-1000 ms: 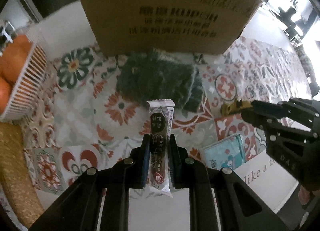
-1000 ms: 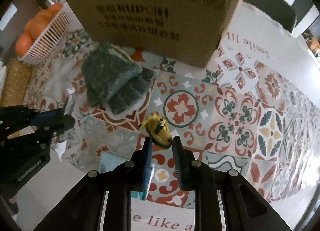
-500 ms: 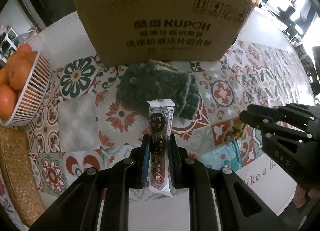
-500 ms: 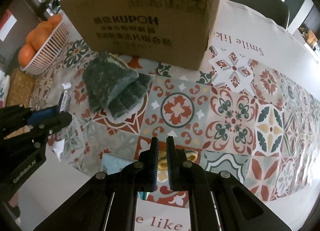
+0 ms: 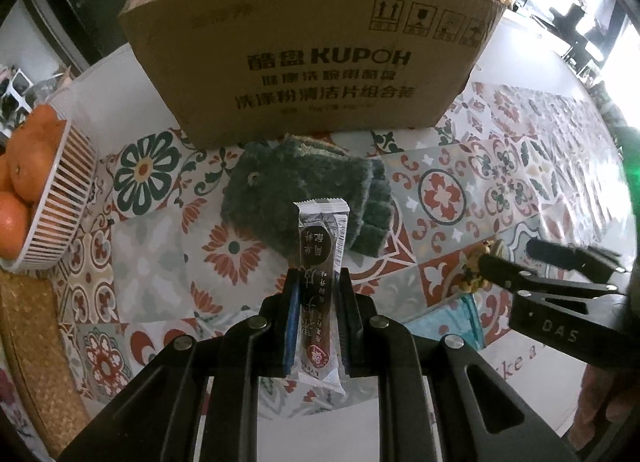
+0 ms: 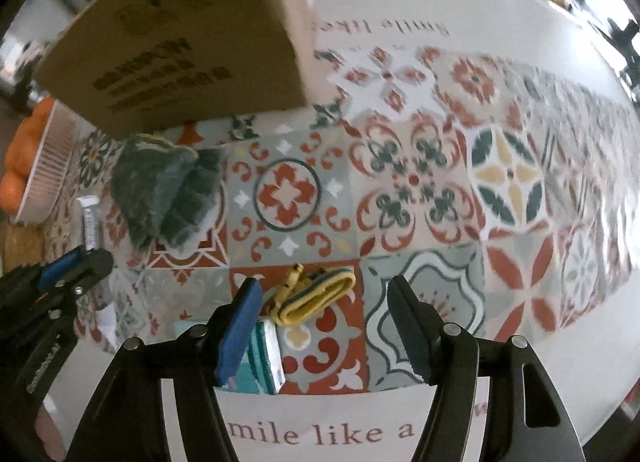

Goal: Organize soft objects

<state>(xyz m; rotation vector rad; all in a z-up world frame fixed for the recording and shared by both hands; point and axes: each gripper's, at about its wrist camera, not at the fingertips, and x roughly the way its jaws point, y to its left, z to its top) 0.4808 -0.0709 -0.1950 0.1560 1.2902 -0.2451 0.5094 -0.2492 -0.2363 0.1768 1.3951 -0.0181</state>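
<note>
My left gripper (image 5: 318, 282) is shut on a slim silver and brown snack packet (image 5: 320, 262), held upright above the table. A dark green knitted glove (image 5: 308, 189) lies just before the open cardboard box (image 5: 312, 69). My right gripper (image 6: 324, 294) is open over a small yellow folded fabric piece (image 6: 316, 298) that lies on the patterned tablecloth between its fingers. A teal tissue pack (image 6: 264, 354) lies by the right gripper's left finger. The right gripper shows in the left wrist view (image 5: 520, 262), and the left gripper with its packet in the right wrist view (image 6: 80, 262).
A white basket of oranges (image 5: 52, 213) stands at the left beside a woven mat (image 5: 32, 342). The cardboard box (image 6: 192, 41) stands at the back. The patterned tablecloth (image 6: 480, 181) stretches to the right.
My right gripper has opened and now stands over the yellow fabric piece on the table. Both views have backed away from the box. The left gripper still holds the packet.
</note>
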